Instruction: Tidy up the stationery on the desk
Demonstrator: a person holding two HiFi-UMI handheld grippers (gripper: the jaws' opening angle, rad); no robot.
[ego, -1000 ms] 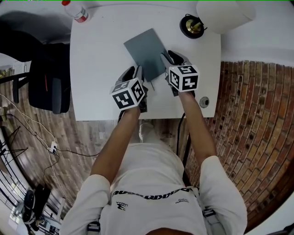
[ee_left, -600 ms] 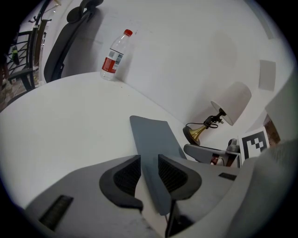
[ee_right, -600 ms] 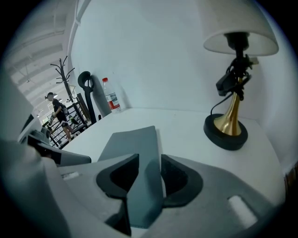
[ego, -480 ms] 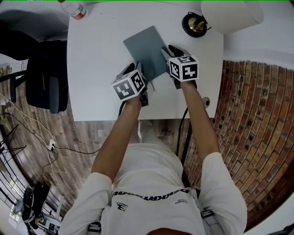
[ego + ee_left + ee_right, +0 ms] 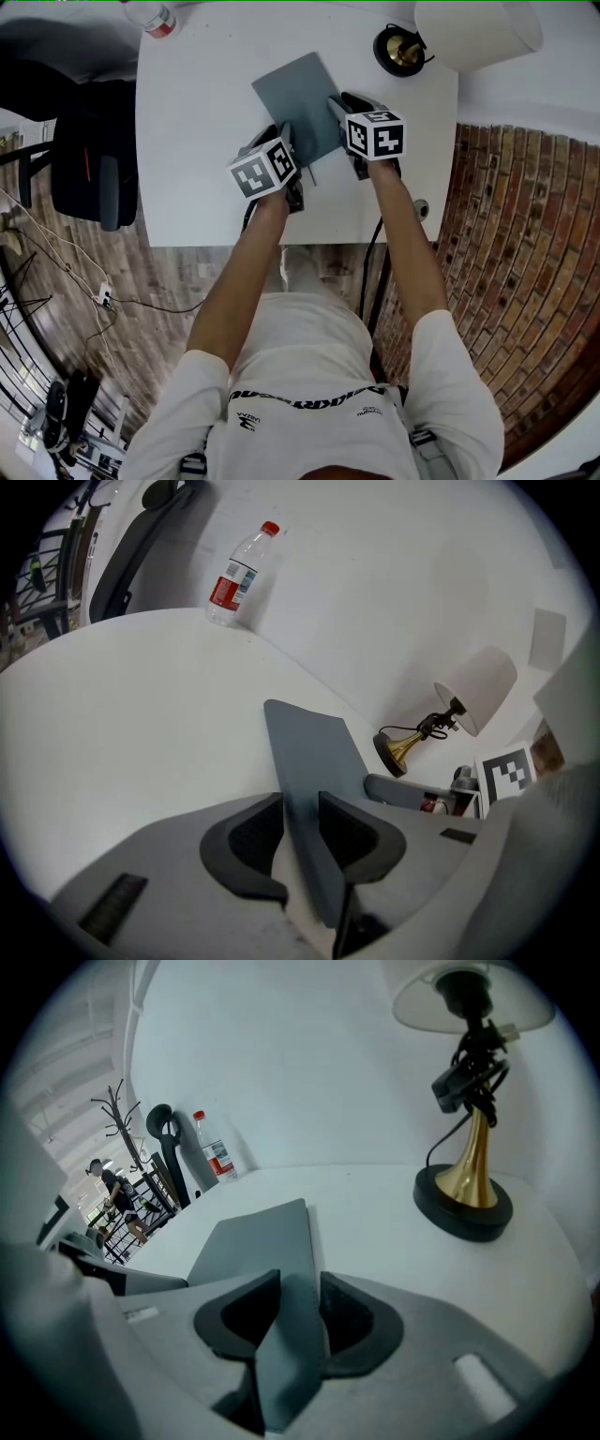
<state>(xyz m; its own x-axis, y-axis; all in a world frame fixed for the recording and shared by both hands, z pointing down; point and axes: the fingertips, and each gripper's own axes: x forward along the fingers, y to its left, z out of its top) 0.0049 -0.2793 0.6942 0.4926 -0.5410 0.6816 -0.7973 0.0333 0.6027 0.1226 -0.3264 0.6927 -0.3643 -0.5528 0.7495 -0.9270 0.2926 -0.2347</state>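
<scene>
- Both grippers are on the grey folder (image 5: 298, 101), one at each near corner. My guess is it's a two-handed grab so the floppy thing stays flat.
- Left gripper (image 5: 300, 822): jaws squeezed right down on the folder's edge, on the side away from the lamp (image 5: 396, 52).
- Right gripper (image 5: 298, 1312): same deal, pinching the lamp-side corner.
- The folder is on the white desk (image 5: 197, 141), near the lamp base. Can't tell if it's lifted.
</scene>
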